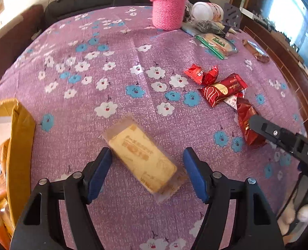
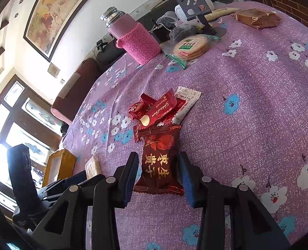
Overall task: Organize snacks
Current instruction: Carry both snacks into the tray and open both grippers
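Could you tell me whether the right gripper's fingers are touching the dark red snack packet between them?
Apart. In the right wrist view, purple cloth shows on both sides between the blue fingers and the dark red snack packet.

Desk cloth (image 1: 116, 48): purple, white and blue flower print. Biscuit pack (image 1: 142, 156): pale yellow, clear wrapper. Snack pouch (image 2: 159, 162): dark red, gold characters, rose motif. Bottle sleeve (image 1: 168, 10): pink knit. Box (image 1: 18, 137): mustard yellow. Gripper pads (image 1: 100, 173): blue on black.

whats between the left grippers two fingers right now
A tan cracker pack lies diagonally on the tablecloth between the open left gripper fingers, seen in the left wrist view.
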Demonstrator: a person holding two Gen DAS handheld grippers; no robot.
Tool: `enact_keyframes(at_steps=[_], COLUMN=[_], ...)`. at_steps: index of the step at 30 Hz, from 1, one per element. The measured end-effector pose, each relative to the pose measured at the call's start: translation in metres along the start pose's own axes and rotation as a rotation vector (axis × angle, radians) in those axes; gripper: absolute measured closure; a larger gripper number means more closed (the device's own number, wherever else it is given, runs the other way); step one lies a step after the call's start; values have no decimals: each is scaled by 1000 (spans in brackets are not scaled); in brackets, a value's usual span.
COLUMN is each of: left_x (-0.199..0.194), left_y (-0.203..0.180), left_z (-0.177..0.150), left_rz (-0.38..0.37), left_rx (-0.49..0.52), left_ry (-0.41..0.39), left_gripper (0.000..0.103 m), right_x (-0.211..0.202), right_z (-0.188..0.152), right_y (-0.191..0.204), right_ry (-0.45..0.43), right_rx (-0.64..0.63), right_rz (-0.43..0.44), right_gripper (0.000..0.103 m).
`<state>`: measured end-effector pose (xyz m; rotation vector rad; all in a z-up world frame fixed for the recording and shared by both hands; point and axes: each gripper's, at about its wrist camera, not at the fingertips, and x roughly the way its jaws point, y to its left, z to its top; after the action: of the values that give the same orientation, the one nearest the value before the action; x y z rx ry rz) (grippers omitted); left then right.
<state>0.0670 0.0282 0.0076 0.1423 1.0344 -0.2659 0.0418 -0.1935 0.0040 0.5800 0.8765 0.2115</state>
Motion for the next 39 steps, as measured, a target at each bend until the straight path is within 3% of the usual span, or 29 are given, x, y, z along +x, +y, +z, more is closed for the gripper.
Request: enact_keyframes(at_steps=[2,4,5,6,9,18,22,28,32,39], left_x=[-1,-5,-6,-7,-11,-57,-97,-154,-178,-181], left_y=[-6,-4,-2,-1,4,18,46,120,172,228], left_z=[-5,-7,-7,-7,-10,-27,-42,-83,-107,-114], left_rz=[8,-17,-24,-29,-39,-100,-100,-19,42,125], left_rx=[56,59,56,47,25,-52,-131,-276,-370,-436], left_ry=[-35,-39,-37,-34,-43,-121,-188,-287,-325,-322], left_gripper=[42,71,72,72,72,72,72,72,72,72], right_x=[1,2,2,3,2,-10,-15,-27,-41,-38], right_z=[-1,-2,-3,-4,-4,-3,-9,-23,-29,-50], right_y=[4,7,9,10,8,9,20,43,75,199], right_ry=[-3,-7,-9,-7,-2,-31,-46,-80,-96,9], right_rx=[-22,-46,-56,-67,-54,-47,-87,-166,-203,-339], right_rz=[-14,-33,-43,-56,-46,-4,13,29,38,192], right_gripper=[59,59,62,70,73,73,74,74,74,74])
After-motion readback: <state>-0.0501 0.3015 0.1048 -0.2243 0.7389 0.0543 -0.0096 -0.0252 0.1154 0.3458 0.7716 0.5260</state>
